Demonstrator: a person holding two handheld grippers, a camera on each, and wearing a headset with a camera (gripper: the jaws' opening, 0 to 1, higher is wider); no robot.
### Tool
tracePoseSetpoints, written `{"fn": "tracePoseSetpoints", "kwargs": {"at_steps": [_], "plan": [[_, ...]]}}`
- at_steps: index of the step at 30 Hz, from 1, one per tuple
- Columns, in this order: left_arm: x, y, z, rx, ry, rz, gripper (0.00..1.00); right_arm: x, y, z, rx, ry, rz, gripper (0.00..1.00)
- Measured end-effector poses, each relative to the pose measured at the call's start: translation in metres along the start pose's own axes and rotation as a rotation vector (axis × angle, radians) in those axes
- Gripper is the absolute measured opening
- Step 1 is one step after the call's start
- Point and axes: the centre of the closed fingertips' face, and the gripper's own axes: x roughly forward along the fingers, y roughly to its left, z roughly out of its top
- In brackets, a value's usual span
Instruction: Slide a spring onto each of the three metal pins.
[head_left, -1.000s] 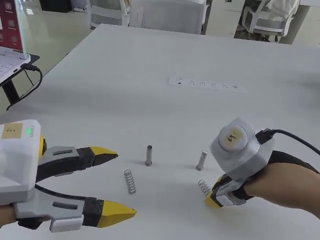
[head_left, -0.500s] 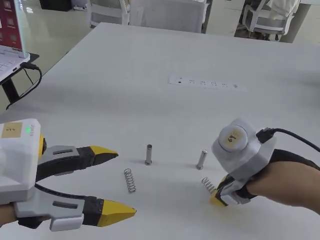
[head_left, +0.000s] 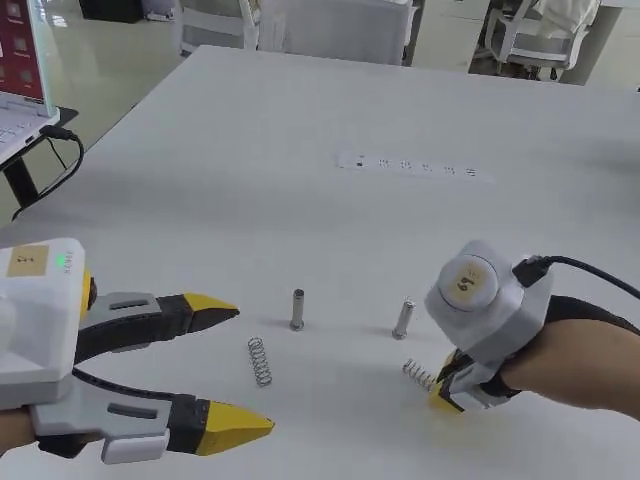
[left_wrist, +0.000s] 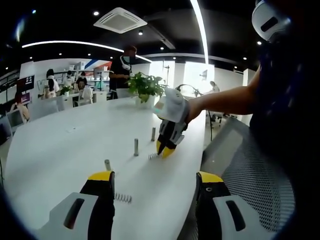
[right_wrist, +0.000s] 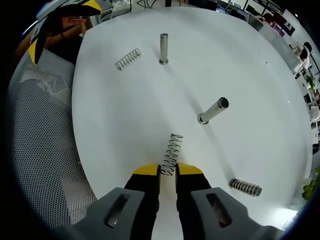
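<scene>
R gripper (right_wrist: 168, 171) pulled back, coiled wire spring (right_wrist: 172, 149) pinched, maybe lifted, L gripper (left_wrist: 156, 176) agape

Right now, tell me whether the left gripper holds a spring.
No, the left gripper stands wide open and empty, and the nearby spring lies loose on the table.

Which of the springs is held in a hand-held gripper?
The spring pinched at one end between the right hand-held gripper tips. Another spring lies loose by a pin, and a third coil sits apart, both untouched.
</scene>
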Motion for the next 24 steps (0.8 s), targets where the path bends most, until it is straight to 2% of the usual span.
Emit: {"fn": "tracePoseSetpoints", "kwargs": {"at_steps": [9,14,20,24], "plan": [[0.013,-0.008,0.0,0.019,0.024,-0.05,0.6,-0.006,0.011,0.002,-0.055,-0.013,0.053,0.09],[0.022,-0.011,0.001,0.029,0.035,-0.079,0.59,-0.009,0.015,0.003,-0.06,-0.021,0.072,0.08],[0.03,-0.013,0.002,0.043,0.045,-0.106,0.58,-0.019,0.023,0.013,-0.066,-0.065,0.09,0.07],[0.035,-0.012,0.001,0.047,0.053,-0.116,0.57,-0.018,0.017,0.015,-0.065,-0.074,0.082,0.07]]}}
